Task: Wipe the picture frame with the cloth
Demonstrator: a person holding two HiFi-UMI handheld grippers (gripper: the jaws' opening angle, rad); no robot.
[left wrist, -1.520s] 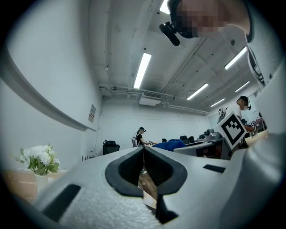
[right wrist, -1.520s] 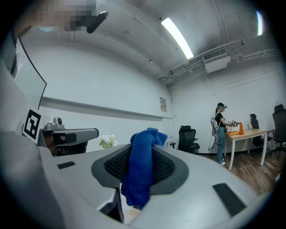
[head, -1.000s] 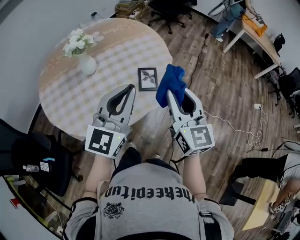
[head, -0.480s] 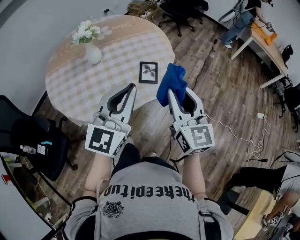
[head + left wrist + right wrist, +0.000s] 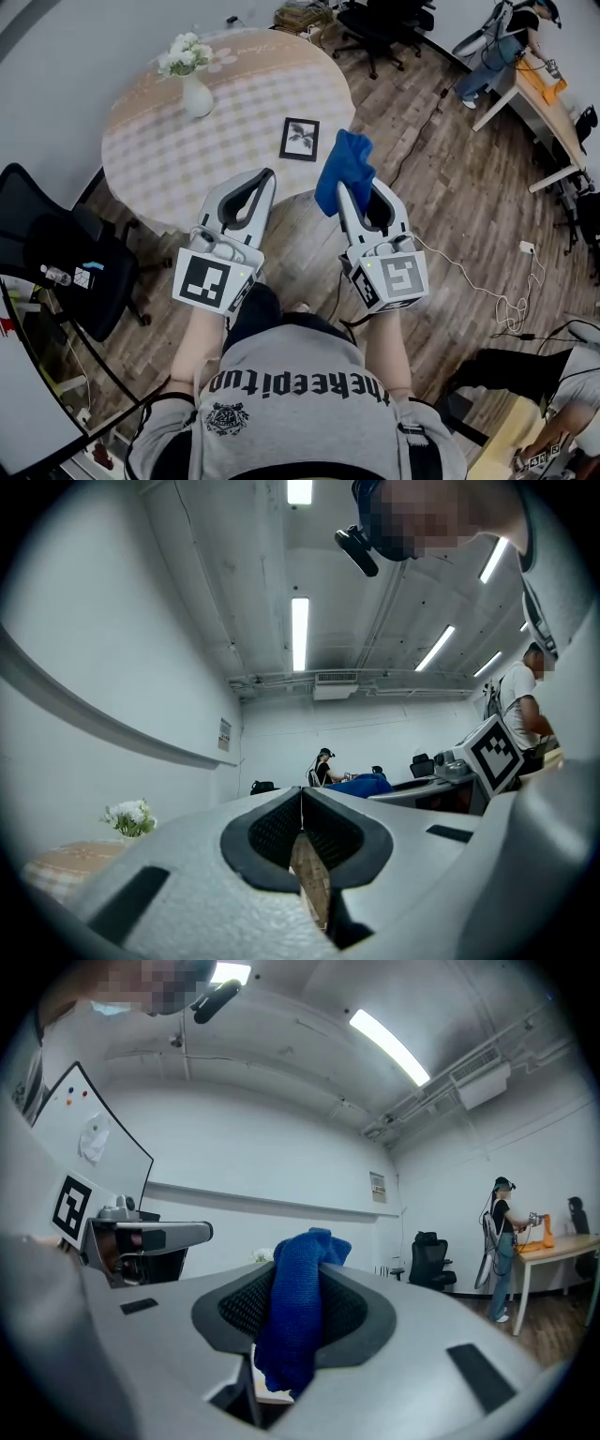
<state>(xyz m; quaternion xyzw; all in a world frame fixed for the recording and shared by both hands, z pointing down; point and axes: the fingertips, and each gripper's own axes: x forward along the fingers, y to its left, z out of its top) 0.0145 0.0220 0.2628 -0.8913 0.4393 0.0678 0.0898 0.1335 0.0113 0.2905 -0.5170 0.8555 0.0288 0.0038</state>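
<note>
Head view has the person standing back from the round worktop (image 5: pixel 178 159), both grippers raised over the wooden floor (image 5: pixel 422 187) and short of the worktop's edge. The right gripper (image 5: pixel 349 187) has its fingers (image 5: pixel 375 1335) clamped on a fold of the blue cloth (image 5: pixel 345 167), and most of the fabric bunches loose above the tips. The left gripper (image 5: pixel 265 175) carries nothing; in the left gripper view its fingers (image 5: pixel 206 855) are pressed together with only floor showing behind the seam. The picture frame (image 5: pixel 300 139) lies flat on the worktop near the edge closest to the person, apart from both grippers and not yet touched.

From where I stand, the frame is the worry. It looks thin and light, and it lies on a smooth checked covering, so a firm wipe with nothing steadying it could push it along or off that near edge. The cloth is pinched by a small bite only, so dragging it might tug it free.

The cloth looks like soft, nubby knit. The frame is a dark, slim rectangle around a pale mount with a leaf print. A white vase of white flowers (image 5: pixel 193 82) stands well apart on the far side.
</note>
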